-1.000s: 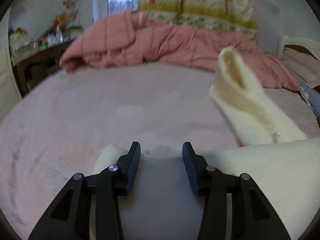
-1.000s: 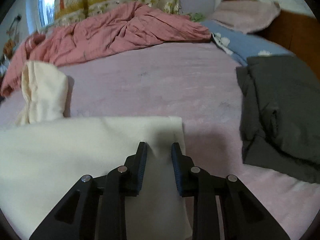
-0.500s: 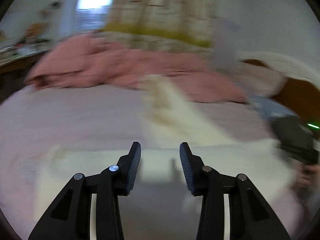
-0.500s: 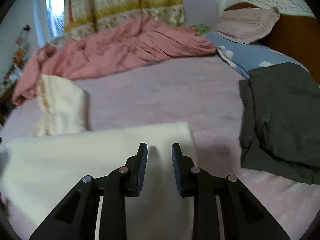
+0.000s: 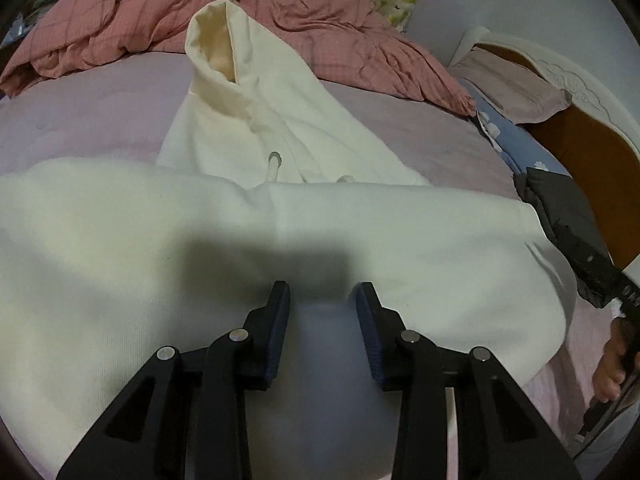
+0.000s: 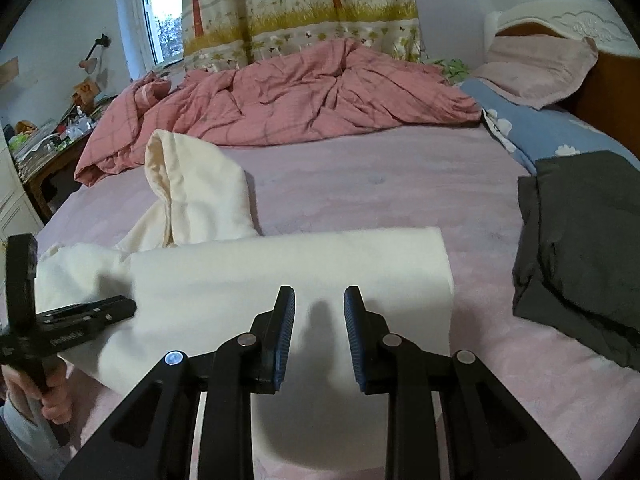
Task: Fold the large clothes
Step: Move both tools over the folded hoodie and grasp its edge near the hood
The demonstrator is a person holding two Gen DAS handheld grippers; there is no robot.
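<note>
One cream hooded sweatshirt (image 5: 304,240) lies across the middle of a bed (image 6: 380,176) covered in pale pink. Its body is folded into a wide band running side to side, and its hood (image 5: 224,52) stands up behind the band, toward the bed's far edge. Two hand-held tools hover over the sweatshirt. The left tool (image 5: 322,296) has its two dark fingers partly apart and narrowing, with only air between them and the cloth below. The right tool (image 6: 319,298) holds its two fingers a small gap apart over the band's right end, gripping nothing. One rumpled pink quilt (image 6: 280,100) is heaped along the far edge. One dark grey garment (image 6: 584,248) lies at the right edge, well apart from the sweatshirt. One pink pillow (image 6: 536,68) rests at the headboard (image 6: 560,12) in the far right corner.
</note>
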